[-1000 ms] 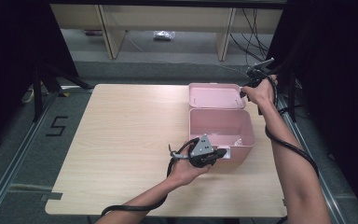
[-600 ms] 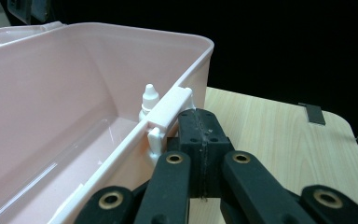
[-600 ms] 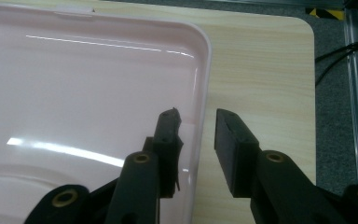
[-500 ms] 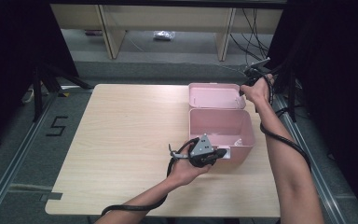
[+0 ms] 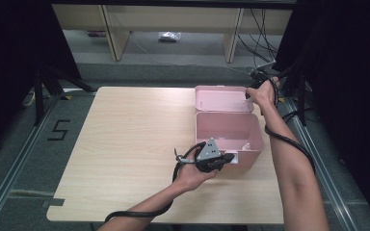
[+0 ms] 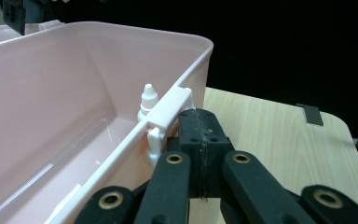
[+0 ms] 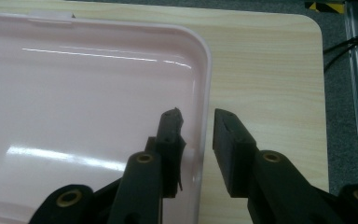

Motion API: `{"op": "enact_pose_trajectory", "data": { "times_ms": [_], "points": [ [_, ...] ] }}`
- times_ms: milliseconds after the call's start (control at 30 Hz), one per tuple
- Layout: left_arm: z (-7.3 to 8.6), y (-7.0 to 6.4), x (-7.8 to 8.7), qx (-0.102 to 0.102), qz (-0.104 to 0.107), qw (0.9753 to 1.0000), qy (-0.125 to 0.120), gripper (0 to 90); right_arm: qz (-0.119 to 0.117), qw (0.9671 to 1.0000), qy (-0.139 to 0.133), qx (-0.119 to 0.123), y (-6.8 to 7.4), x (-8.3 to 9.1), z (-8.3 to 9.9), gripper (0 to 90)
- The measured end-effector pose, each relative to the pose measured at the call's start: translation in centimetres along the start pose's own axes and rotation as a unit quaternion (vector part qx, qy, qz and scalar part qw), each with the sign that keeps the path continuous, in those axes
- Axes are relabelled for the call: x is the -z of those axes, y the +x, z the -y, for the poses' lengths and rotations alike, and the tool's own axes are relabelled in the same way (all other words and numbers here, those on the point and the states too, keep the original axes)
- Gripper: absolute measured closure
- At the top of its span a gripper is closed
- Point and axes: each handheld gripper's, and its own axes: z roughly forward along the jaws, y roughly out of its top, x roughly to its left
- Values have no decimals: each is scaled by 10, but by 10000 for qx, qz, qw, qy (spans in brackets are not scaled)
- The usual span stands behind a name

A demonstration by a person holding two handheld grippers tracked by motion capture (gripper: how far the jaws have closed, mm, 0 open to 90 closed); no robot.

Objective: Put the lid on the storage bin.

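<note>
Pink plastic box [image 5: 227,130] sat at the tabletop's [image 5: 125,144] three o'clock, your left hand-held gripper [image 6: 200,140] closed beside its front latch [image 6: 170,109], your right hand-held gripper [image 7: 198,135] open astride the lid [image 7: 74,93] rim, which could slip free if you lifted before clamping.

Wooden table [image 5: 125,144], floor marking "5" [image 5: 59,130]

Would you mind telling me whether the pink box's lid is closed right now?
No, the lid lies folded back open behind the pink box, whose inside shows in the high view.
</note>
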Motion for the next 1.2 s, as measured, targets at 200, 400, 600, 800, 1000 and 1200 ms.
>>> {"op": "enact_pose_trajectory", "data": {
  "times_ms": [200,400,600,800,1000,1200],
  "points": [
    [0,0,0,8,14,10000,17,900,35,10000,2,75,-1,-5,-2,746],
    [0,0,0,9,12,10000,-1,900,44,10000,6,16,-1,-9,-2,765],
    [0,1,-1,11,47,10000,-18,900,23,9998,102,-154,-1,-11,-2,799],
    [0,1,-1,9,45,10000,-21,900,11,9998,114,-165,0,-12,-3,841],
    [0,1,-1,11,51,10000,-28,900,34,9996,116,-270,0,-10,-3,865],
    [0,1,-1,16,42,10000,-36,900,31,9995,46,-325,-1,-7,-3,879]
  ]
}}
